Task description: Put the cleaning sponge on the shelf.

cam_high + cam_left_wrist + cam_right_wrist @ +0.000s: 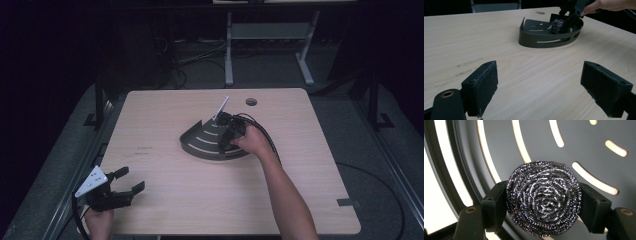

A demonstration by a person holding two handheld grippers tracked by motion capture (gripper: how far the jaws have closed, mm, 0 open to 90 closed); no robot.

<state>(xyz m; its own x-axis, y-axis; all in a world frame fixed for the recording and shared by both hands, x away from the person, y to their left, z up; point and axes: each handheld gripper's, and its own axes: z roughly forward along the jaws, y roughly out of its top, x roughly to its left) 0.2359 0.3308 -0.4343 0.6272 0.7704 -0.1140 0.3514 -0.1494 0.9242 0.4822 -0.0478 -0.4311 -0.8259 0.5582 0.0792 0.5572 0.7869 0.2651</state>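
STEP: right gripper (544,202) clamps round steel-wire scourer (544,200) inside dark slotted metal tray (200,142) | LEFT: left gripper (122,185) spread, idle | NEXT: judged release, then lift clear.

So the table (170,200) is a light wood-grain top with rounded corners, and there's a round dark grommet hole (251,102) near its far edge, upper middle of the high view. Sitting right on it, about center, is a dark fan-shaped metal tray (200,145) with curved slots. Some faint smudges (142,151), maybe scuffs, left of it.
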